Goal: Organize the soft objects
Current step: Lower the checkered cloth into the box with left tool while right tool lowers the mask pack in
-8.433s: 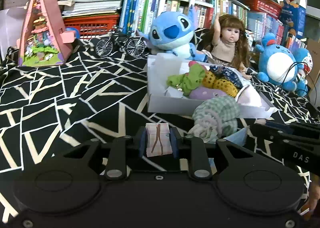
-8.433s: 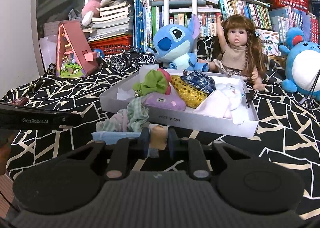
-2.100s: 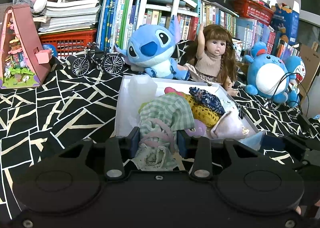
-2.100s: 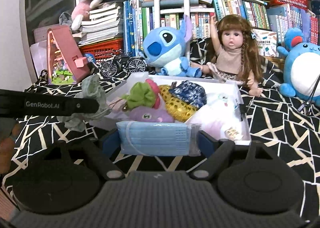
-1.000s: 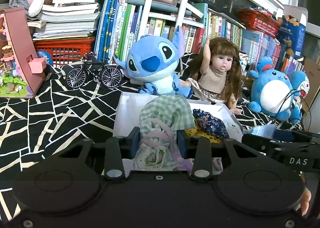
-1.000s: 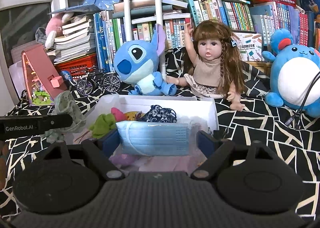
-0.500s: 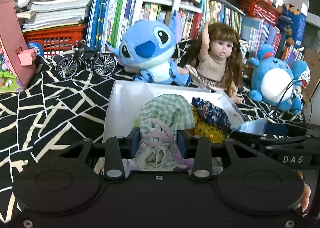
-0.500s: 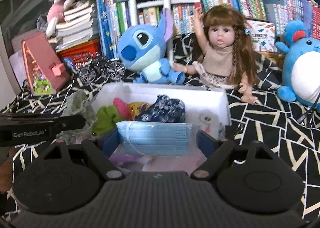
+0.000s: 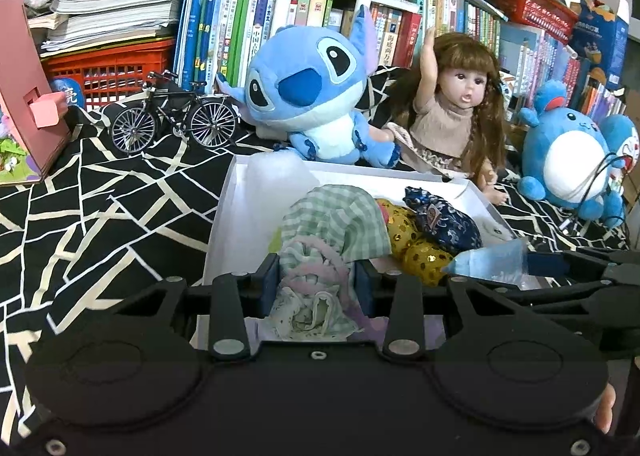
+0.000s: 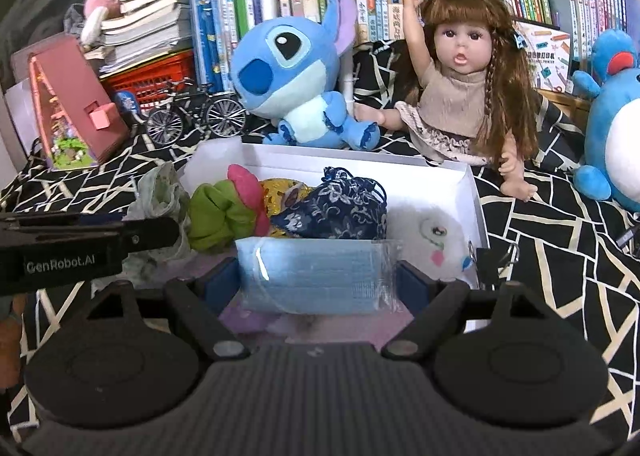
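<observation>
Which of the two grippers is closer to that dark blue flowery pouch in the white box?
Right. The right gripper holds the mask just before the pouch; the left gripper hangs farther to its left.

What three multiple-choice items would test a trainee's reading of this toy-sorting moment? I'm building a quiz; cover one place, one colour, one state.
1. Where does the model bicycle stand?
A. Inside the white box
B. On the patterned cloth before the red crate
C. On the bookshelf

2. What colour is the face mask?
A. Light blue
B. Red
C. Black

3. What state are the left tongs in?
A. Open and empty
B. Shut on the checked cloth bundle
C. Shut on the doll

Key: 1 B, its wheels rest on the black-and-white cloth in front of the red crate, left of the white box. 2 A, the mask spanning the right tongs is pale blue in its clear wrapper. 3 B, the checked cloth bundle is squeezed between both pads; the doll sits untouched beyond the box.
</observation>
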`<state>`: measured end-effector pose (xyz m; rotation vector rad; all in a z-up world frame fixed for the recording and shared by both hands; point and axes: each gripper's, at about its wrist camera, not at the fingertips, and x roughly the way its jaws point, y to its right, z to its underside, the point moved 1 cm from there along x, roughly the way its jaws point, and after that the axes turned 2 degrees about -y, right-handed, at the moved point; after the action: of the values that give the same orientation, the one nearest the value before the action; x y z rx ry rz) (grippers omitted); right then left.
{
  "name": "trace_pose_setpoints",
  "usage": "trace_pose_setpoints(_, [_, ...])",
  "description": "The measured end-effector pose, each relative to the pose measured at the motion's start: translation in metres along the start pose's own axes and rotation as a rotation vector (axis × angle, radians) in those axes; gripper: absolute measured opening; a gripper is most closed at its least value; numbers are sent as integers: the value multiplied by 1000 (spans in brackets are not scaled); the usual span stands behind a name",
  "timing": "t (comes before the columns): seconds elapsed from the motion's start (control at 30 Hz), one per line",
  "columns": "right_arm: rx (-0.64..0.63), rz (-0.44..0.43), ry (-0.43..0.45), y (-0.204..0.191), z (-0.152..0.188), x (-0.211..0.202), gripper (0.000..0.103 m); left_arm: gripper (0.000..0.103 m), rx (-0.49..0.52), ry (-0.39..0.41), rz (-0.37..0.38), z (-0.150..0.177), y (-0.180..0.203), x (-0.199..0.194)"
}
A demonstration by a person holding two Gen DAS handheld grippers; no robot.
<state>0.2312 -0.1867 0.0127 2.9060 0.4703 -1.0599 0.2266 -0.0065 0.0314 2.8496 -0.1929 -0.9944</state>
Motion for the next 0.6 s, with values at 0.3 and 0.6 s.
trace_pose_setpoints(0.3, [52,3,-19,7,-18,26,83,37,-19,-16,-38,-12,0,26])
trace_pose_setpoints(0.6, [97,-28,-28,13,-19,31,85,38,15,-7,-48,-8,2,28])
